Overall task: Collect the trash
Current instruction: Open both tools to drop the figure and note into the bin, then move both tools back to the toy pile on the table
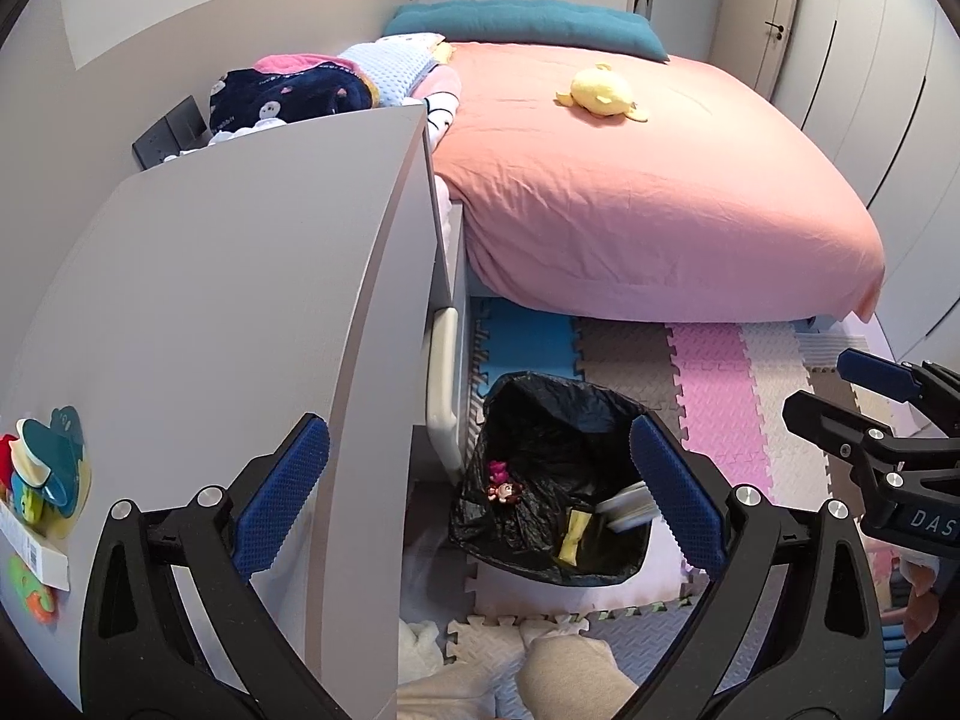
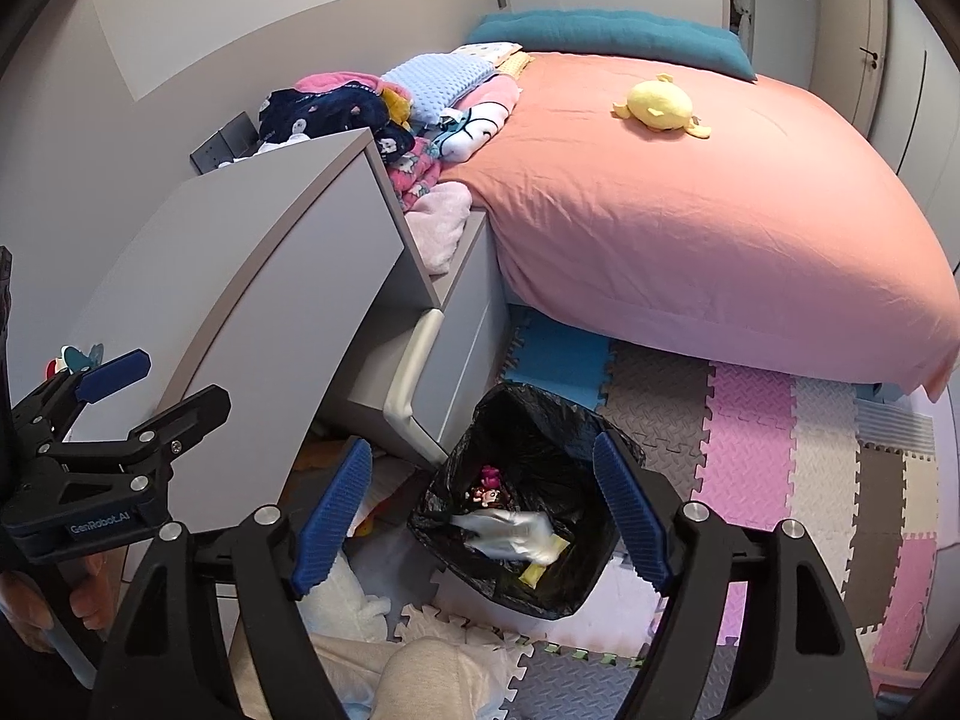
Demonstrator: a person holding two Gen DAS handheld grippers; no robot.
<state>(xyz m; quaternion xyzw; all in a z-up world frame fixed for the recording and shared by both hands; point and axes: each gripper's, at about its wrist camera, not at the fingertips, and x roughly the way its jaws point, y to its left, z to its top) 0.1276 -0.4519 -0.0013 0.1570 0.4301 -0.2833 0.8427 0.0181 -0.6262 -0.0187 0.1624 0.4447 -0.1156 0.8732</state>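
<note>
Landmark: trash bin (image 2: pixel 516 504), black-lined, on the foam floor mats (image 2: pixel 756 456) beside the grey bedside cabinet (image 2: pixel 252 276).

Inside bin: small pink-haired toy figure (image 2: pixel 489 489), crumpled silvery-white wrapper (image 2: pixel 510 534), yellow scrap (image 2: pixel 537 570).

Left gripper (image 1: pixel 480 510): above bin, jaws spread wide, nothing between them.

Right gripper (image 2: pixel 480 516): above bin, jaws apart, empty.

Beyond bin: bed with pink cover (image 2: pixel 690 210), yellow plush (image 2: pixel 660 102) on top.

Home bedroom, prob. a kid's: bed (image 1: pixel 660 192) w/ pink sheet, yellow plush toy (image 1: pixel 602 93), piled blankets (image 2: pixel 360 102), foam puzzle mats (image 2: pixel 780 450) on floor, grey bedside cabinet (image 1: pixel 270 276), wardrobe doors (image 1: pixel 870 60).
</note>
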